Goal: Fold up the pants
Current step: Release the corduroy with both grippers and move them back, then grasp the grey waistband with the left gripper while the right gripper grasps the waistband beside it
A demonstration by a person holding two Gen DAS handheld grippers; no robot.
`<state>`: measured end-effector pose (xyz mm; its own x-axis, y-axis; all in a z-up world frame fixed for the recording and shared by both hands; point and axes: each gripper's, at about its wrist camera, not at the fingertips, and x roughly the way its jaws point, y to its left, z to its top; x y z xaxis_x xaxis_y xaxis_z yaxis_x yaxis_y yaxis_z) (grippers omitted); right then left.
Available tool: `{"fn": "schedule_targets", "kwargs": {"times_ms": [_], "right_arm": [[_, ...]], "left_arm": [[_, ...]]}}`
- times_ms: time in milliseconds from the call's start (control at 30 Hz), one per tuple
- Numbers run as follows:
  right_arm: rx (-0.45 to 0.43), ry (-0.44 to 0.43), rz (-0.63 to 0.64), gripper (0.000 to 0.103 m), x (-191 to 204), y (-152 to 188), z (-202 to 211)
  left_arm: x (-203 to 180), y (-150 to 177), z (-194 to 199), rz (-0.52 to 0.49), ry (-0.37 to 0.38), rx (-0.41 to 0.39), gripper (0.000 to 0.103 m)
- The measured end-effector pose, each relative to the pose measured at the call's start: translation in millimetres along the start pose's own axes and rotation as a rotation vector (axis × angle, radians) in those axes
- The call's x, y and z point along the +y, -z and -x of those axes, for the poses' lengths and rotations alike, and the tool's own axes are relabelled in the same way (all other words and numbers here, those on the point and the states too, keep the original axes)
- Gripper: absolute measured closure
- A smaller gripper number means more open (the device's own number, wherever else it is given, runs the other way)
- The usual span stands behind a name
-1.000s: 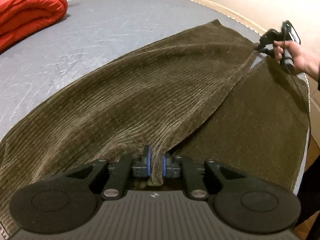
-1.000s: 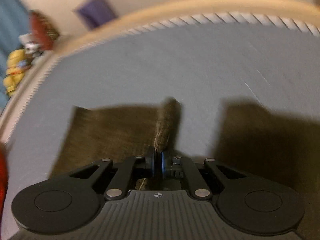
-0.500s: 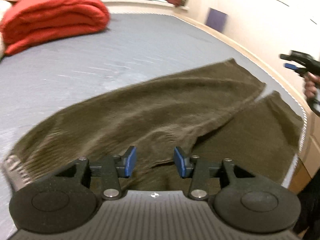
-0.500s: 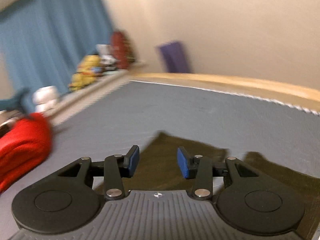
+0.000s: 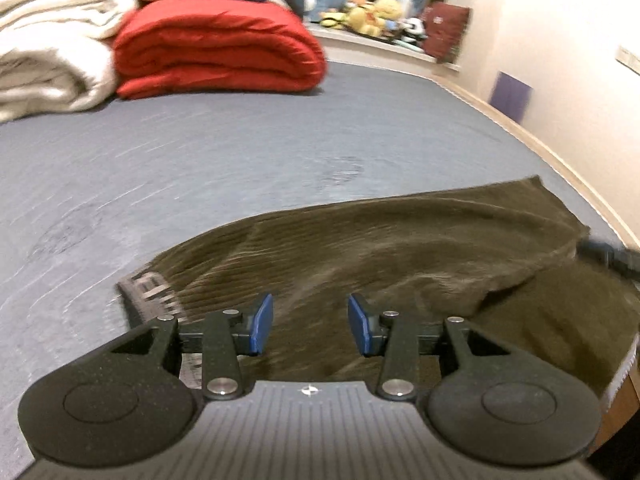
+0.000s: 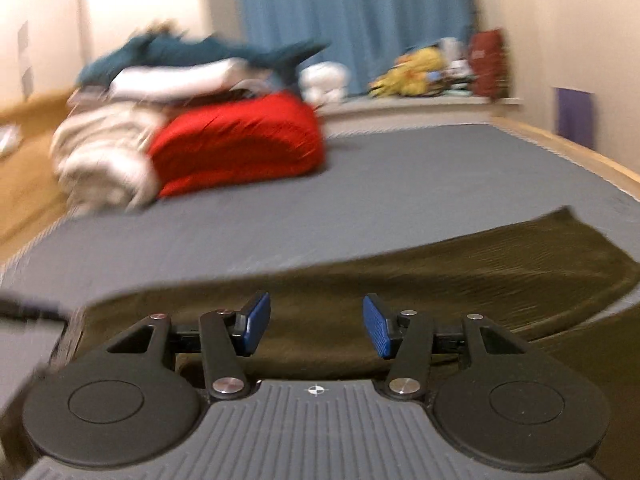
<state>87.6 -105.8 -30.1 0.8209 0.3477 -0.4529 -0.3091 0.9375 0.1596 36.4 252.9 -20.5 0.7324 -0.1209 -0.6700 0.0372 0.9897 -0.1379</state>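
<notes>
Dark olive corduroy pants lie on the grey mattress, one leg folded over the other, waistband label at the left. My left gripper is open and empty just above the pants near the waist. In the right wrist view the pants lie flat ahead of my right gripper, which is open and empty above them. A blurred dark part of the right gripper shows at the far leg end in the left wrist view.
A folded red blanket and a white blanket lie at the far end of the mattress. Stuffed toys sit on a ledge by the blue curtain. The mattress's right edge is close to the pants.
Both grippers let go of the pants and opened. The top leg dropped onto the lower one. Both grippers lifted and tilted up toward the far end of the bed.
</notes>
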Motion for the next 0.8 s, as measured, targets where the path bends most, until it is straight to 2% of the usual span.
{"fn": "schedule_targets", "kwargs": {"times_ms": [133, 267, 433, 567, 733, 800], "right_arm": [[0.081, -0.106, 0.108, 0.049, 46.3, 26.7, -17.1], [0.135, -0.215, 0.201, 0.049, 89.9, 55.7, -13.7], [0.178, -0.358, 0.301, 0.049, 134.7, 80.8, -16.6], [0.166, -0.469, 0.402, 0.049, 172.3, 98.9, -7.4], [0.166, -0.606, 0.475, 0.049, 198.7, 112.0, 2.3], [0.175, -0.661, 0.497, 0.049, 203.2, 116.4, 7.2]], "left_arm": [[36.3, 0.4, -3.9, 0.092, -0.042, -0.005, 0.057], [73.6, 1.3, -9.1, 0.192, -0.071, -0.003, 0.057], [113.1, 11.2, -23.9, 0.305, -0.099, 0.041, 0.055], [134.5, 20.9, -36.4, 0.383, -0.074, 0.076, 0.042], [147.6, 24.8, -47.8, 0.462, -0.029, 0.074, 0.042], [149.3, 23.9, -52.1, 0.468, -0.034, 0.072, 0.041]]}}
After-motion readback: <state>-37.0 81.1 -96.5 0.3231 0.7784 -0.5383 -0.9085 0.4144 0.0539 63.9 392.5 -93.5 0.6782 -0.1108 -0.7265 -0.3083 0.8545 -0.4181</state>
